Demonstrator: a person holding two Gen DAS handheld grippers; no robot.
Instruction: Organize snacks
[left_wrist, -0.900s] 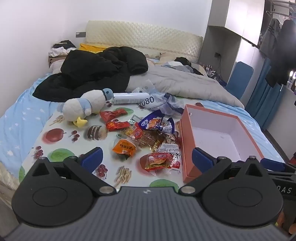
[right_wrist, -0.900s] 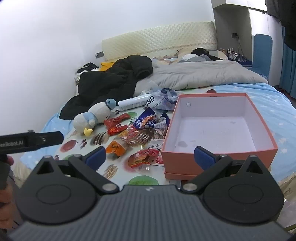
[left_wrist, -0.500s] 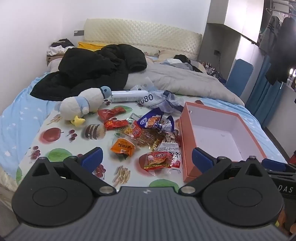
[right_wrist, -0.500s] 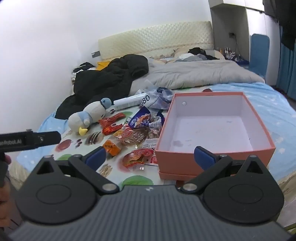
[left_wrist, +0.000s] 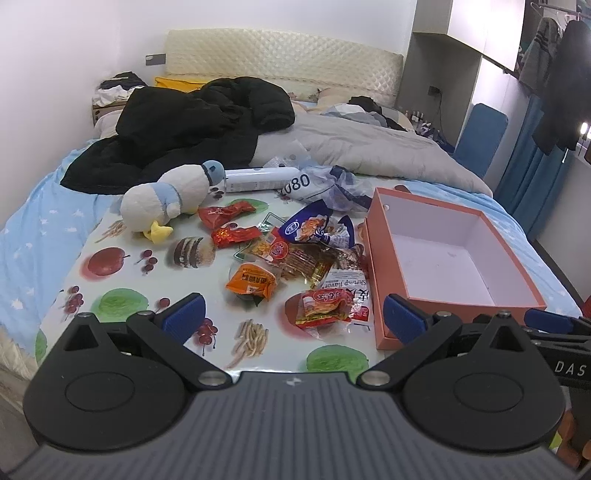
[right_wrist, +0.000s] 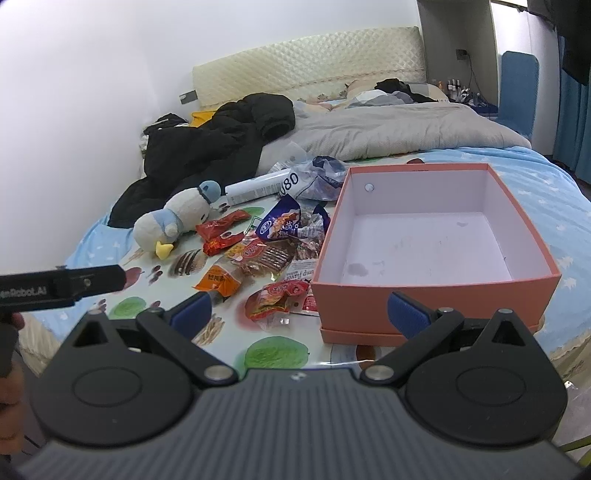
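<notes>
Snacks (left_wrist: 295, 258) lie in a loose heap on the fruit-print table (left_wrist: 122, 273), just to the left of the orange box (left_wrist: 458, 306), which stands empty with its white floor bare, so you are at the very start: nothing has gone in yet. Your left gripper (left_wrist: 291, 314) hangs at the table's near edge with its blue pads spread wide and nothing between them; your right gripper (right_wrist: 299, 310) is likewise spread and empty, hanging before the box's near wall. The packet nearest the box's front corner is the red one (left_wrist: 325, 302), lying partly over a white shrimp-flavour bag (left_wrist: 347, 288), with an orange packet (left_wrist: 251, 282) a little further left. I judge the next move to be a reach down to that red packet: come in low, close on its crinkled edge and not its puffed middle, then lift it clear of the bag under it before you carry it right over the box wall. The foil looks slippery and may drag its neighbour along. Behind the heap, further from the box's front, a stuffed duck (left_wrist: 166, 199) and a white can (left_wrist: 258, 179) belong to no snack pile; leave them. Compared with half a second ago, both views sit slightly closer to the table and the heap fills more of each; nothing on the table has shifted, and the gap between the pads is unchanged.
</notes>
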